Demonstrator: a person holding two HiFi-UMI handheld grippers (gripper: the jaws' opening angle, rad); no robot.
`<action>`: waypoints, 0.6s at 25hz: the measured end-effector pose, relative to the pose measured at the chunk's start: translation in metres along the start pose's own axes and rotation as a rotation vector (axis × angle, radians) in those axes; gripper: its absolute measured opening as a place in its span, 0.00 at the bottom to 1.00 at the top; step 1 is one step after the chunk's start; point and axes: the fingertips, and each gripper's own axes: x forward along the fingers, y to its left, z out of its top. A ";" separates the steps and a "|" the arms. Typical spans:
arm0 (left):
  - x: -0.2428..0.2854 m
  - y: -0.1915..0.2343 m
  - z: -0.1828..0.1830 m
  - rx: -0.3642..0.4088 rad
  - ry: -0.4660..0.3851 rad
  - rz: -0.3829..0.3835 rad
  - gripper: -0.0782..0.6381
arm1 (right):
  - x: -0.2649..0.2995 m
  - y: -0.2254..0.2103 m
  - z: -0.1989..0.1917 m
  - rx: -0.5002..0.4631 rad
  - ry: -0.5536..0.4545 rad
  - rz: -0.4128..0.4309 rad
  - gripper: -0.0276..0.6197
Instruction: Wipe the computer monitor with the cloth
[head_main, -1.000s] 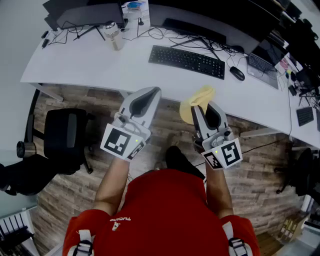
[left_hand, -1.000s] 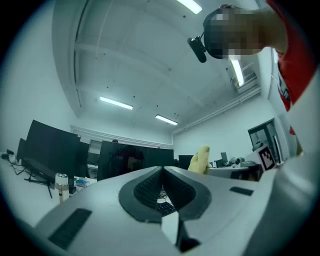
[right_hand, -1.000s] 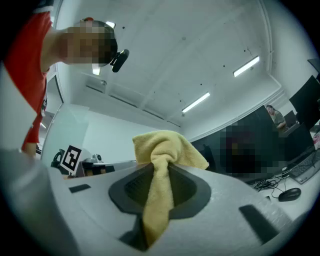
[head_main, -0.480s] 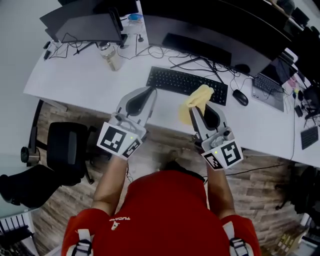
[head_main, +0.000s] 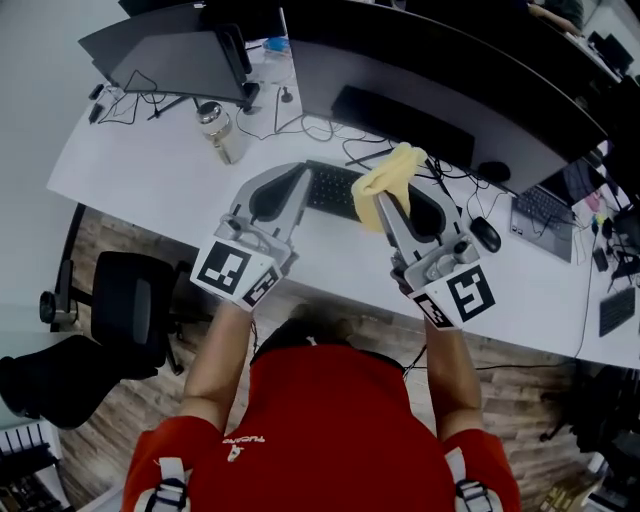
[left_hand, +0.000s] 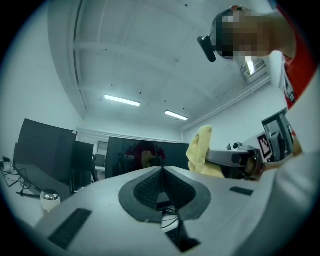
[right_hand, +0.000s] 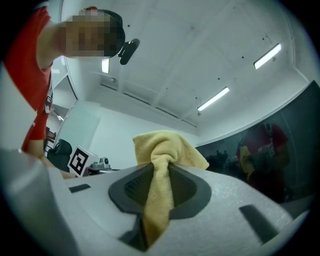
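Note:
A wide dark monitor (head_main: 450, 100) stands along the back of the white desk (head_main: 130, 170). My right gripper (head_main: 384, 203) is shut on a yellow cloth (head_main: 386, 178), held up over the keyboard just before the screen. In the right gripper view the cloth (right_hand: 167, 150) bunches out above the pinched jaws of the right gripper (right_hand: 160, 167), and the dark monitor (right_hand: 280, 150) fills the right side. My left gripper (head_main: 301, 181) hovers beside it to the left, shut with nothing in it. Its own view shows the left gripper (left_hand: 162, 170) facing the monitor (left_hand: 135, 155), with the cloth (left_hand: 200, 150) to its right.
A black keyboard (head_main: 330, 190) lies partly under the grippers. A bottle (head_main: 222, 130) stands at the left and a second monitor (head_main: 170, 50) at the far left. A mouse (head_main: 485, 233) and a laptop (head_main: 545, 210) sit to the right. Cables trail behind. A black chair (head_main: 130, 300) stands at the left.
Both grippers have moved forward from the desk's front edge to over the keyboard, closer to the monitor. The cloth stays in the right gripper's grip.

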 end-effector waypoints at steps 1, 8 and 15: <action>0.004 0.007 0.002 0.000 -0.003 -0.003 0.13 | 0.010 -0.004 0.003 -0.018 0.005 0.002 0.17; 0.036 0.060 0.011 -0.028 -0.017 -0.058 0.12 | 0.093 -0.032 0.024 -0.192 0.089 0.029 0.17; 0.067 0.112 0.025 -0.021 -0.025 -0.117 0.12 | 0.173 -0.057 0.039 -0.354 0.239 0.027 0.17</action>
